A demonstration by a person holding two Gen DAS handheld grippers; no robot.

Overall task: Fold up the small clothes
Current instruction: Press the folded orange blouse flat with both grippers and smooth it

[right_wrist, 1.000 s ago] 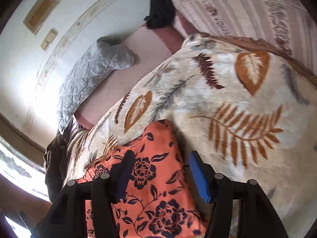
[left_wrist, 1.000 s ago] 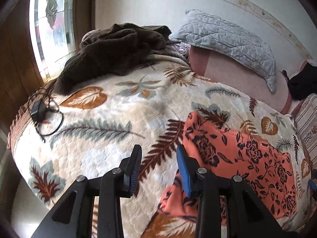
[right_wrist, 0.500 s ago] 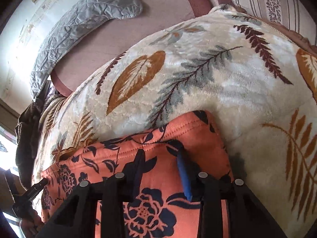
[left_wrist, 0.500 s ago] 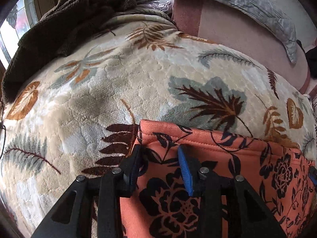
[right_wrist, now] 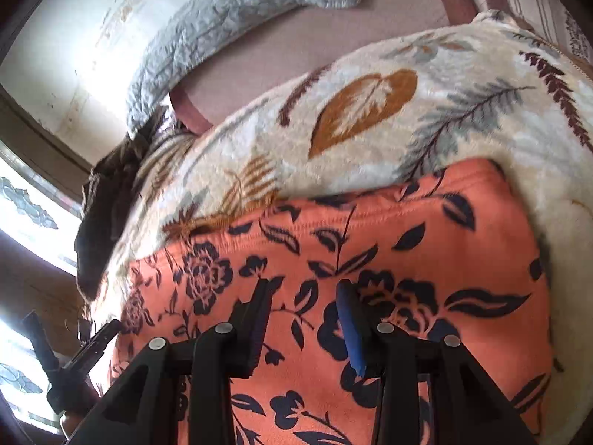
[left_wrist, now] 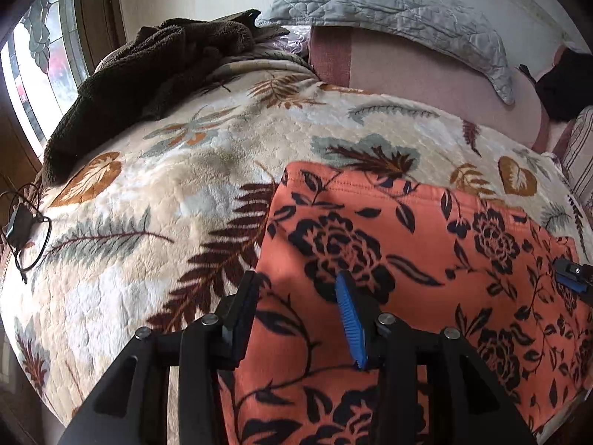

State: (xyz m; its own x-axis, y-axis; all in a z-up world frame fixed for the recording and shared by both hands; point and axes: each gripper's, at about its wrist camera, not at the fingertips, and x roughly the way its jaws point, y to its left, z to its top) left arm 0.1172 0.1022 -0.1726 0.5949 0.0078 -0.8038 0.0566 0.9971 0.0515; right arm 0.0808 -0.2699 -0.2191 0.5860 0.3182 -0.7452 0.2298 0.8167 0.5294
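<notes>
An orange garment with a black flower print (left_wrist: 426, 259) lies flat on the leaf-patterned blanket (left_wrist: 166, 193); it also shows in the right wrist view (right_wrist: 389, 244). My left gripper (left_wrist: 296, 296) is open and empty, hovering over the garment's left part. My right gripper (right_wrist: 304, 304) is open and empty over the garment's right part; its tip shows at the right edge of the left wrist view (left_wrist: 572, 278). The left gripper shows at the lower left of the right wrist view (right_wrist: 92, 345).
A dark brown fleece (left_wrist: 148, 74) is heaped at the bed's far left. A grey quilted pillow (left_wrist: 389, 11) lies along the wall. A black charger with cable (left_wrist: 20, 226) sits at the left edge. A black item (left_wrist: 563, 92) and striped bedding (left_wrist: 582, 155) lie at right.
Both grippers, which were down at the garment's far hem half a second ago, have drawn back and up. The jaws have opened wider. The garment lies flat.
</notes>
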